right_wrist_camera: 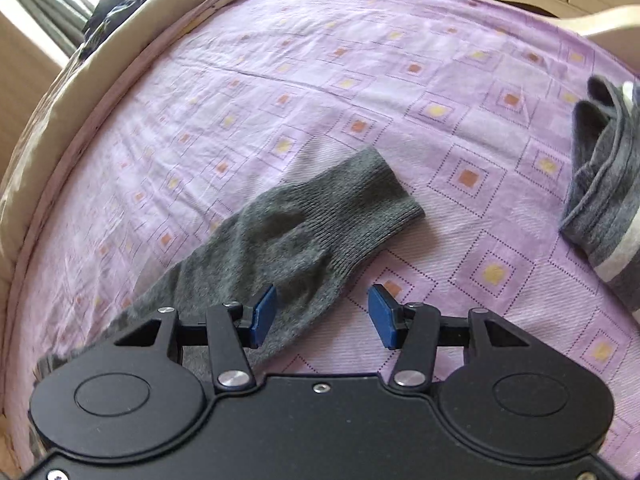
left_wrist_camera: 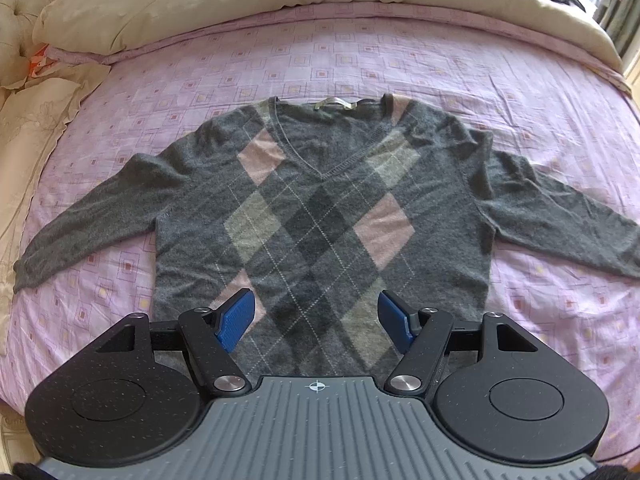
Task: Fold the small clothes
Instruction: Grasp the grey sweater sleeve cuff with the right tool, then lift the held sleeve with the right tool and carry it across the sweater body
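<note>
The sweater [left_wrist_camera: 320, 208] is lying flat, face up, on the bed [left_wrist_camera: 520, 92]; soft and limp, probably best pinched at hem or cuff. Left tool [left_wrist_camera: 316, 318] is hovering open over the hem, right tool [right_wrist_camera: 322, 316] open, straddling the sleeve [right_wrist_camera: 304, 232] edge.

Left gripper [left_wrist_camera: 316, 318]: blue textured pads [left_wrist_camera: 237, 318] on black speckled link arms, silver pivot screws [left_wrist_camera: 229, 383], two round black housings at 7 and 5 o'clock, a grey ribbed body [left_wrist_camera: 320, 424] at 6 o'clock bearing a small white crosshair mark [left_wrist_camera: 315, 386].

Right gripper [right_wrist_camera: 322, 316]: same blue pads [right_wrist_camera: 264, 314], black links, silver pivot screws [right_wrist_camera: 232, 379], round housings, but an all-black smooth body [right_wrist_camera: 320, 432] with one small recessed screw [right_wrist_camera: 321, 389] near its 12 o'clock edge.
</note>
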Demonstrator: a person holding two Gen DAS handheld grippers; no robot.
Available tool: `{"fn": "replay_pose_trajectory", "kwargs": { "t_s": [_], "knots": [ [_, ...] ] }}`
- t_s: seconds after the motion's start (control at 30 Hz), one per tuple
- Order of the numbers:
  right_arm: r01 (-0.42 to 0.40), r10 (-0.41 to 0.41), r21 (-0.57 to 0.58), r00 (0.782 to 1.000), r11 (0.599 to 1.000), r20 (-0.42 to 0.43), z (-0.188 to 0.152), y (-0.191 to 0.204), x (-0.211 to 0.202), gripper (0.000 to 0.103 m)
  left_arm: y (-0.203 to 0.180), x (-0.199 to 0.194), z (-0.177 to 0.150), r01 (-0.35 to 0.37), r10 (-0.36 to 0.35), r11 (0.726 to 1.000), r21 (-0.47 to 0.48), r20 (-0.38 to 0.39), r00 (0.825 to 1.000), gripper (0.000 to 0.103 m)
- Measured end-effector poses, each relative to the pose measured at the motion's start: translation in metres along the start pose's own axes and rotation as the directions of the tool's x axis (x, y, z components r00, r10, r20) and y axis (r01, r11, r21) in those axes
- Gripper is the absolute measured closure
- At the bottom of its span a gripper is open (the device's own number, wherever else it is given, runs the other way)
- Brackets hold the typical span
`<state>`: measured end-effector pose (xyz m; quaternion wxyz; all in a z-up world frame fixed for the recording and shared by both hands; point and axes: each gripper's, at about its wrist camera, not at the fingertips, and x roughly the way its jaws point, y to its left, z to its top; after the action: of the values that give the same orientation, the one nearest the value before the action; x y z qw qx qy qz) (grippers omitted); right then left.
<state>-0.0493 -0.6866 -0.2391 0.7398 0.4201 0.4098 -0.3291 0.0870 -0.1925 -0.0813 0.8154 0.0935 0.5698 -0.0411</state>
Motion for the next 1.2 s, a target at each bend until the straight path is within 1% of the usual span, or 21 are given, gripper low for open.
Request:
{"fn": "replay_pose_trajectory", "kwargs": {
  "t_s": [0.13, 0.23, 0.3, 0.33, 0.37, 0.4, 0.43, 0.57, 0.67, 0.77, 0.83, 0.9, 1.03, 1.13, 1.2],
  "knots": [
    [-0.05, 0.049, 0.065, 0.998, 0.997, 0.025, 0.003, -0.009, 0.01, 0.042, -0.006, 0.003, 0.001, -0.02, 0.02, 1.0, 0.005, -0.014, 1.0, 0.036],
    [-0.076, 0.072, 0.074, 0.996, 0.994, 0.047, 0.006, -0.01, 0.012, 0.042, -0.009, 0.004, 0.002, -0.03, 0.03, 0.999, 0.01, -0.021, 0.999, 0.036],
    [-0.087, 0.083, 0.077, 0.995, 0.993, 0.058, 0.008, -0.01, 0.015, 0.045, -0.01, 0.005, 0.001, -0.036, 0.037, 0.999, 0.012, -0.027, 0.999, 0.036],
    [-0.087, 0.082, 0.078, 0.995, 0.993, 0.062, 0.01, -0.01, 0.015, 0.051, -0.011, 0.006, 0.001, -0.038, 0.039, 0.999, 0.011, -0.03, 0.999, 0.036],
    [-0.083, 0.078, 0.074, 0.995, 0.994, 0.064, 0.011, -0.01, 0.016, 0.07, -0.011, 0.007, 0.001, -0.041, 0.041, 0.999, 0.01, -0.033, 0.999, 0.036],
    [-0.079, 0.076, 0.066, 0.996, 0.995, 0.055, 0.013, -0.01, 0.017, 0.083, -0.011, 0.008, 0.0, -0.041, 0.041, 0.999, 0.008, -0.037, 0.998, 0.036],
    [-0.072, 0.069, 0.059, 0.997, 0.996, 0.041, 0.014, -0.009, 0.019, 0.091, -0.01, 0.009, -0.001, -0.041, 0.042, 0.999, 0.006, -0.04, 0.998, 0.036],
    [-0.025, 0.027, -0.039, 0.998, 0.999, 0.056, 0.014, 0.007, 0.006, 0.092, -0.007, 0.008, -0.007, -0.041, 0.041, 0.999, -0.001, -0.044, 0.998, 0.036],
    [-0.016, 0.029, -0.126, 0.994, 0.992, 0.107, 0.011, 0.027, -0.023, 0.092, -0.003, 0.008, -0.011, -0.033, 0.033, 0.999, 0.007, -0.039, 0.999, 0.036],
    [-0.022, 0.057, -0.183, 0.981, 0.983, 0.185, 0.01, 0.046, -0.063, 0.092, 0.006, 0.01, -0.014, -0.001, 0.002, 1.0, 0.008, -0.033, 0.999, 0.036],
    [-0.023, 0.071, -0.202, 0.971, 0.979, 0.23, 0.01, 0.055, -0.088, 0.092, 0.015, 0.012, -0.016, 0.018, -0.018, 1.0, -0.004, -0.033, 0.999, 0.036],
    [-0.017, 0.07, -0.207, 0.965, 0.978, 0.252, 0.008, 0.061, -0.108, 0.092, 0.025, 0.016, -0.017, 0.024, -0.025, 1.0, -0.014, -0.035, 0.999, 0.036],
    [0.04, 0.02, -0.211, 0.962, 0.977, 0.274, -0.003, 0.072, -0.127, 0.092, 0.046, 0.024, -0.02, 0.068, -0.069, 0.998, -0.012, -0.033, 0.997, 0.036],
    [0.067, 0.013, -0.264, 0.957, 0.962, 0.29, -0.017, 0.1, -0.137, 0.092, 0.062, 0.027, -0.021, 0.097, -0.097, 0.995, 0.009, -0.022, 0.995, 0.036],
    [0.075, 0.034, -0.337, 0.951, 0.939, 0.307, -0.031, 0.132, -0.146, 0.092, 0.075, 0.028, -0.021, 0.113, -0.113, 0.993, 0.021, -0.015, 0.994, 0.036]
  ]
}}
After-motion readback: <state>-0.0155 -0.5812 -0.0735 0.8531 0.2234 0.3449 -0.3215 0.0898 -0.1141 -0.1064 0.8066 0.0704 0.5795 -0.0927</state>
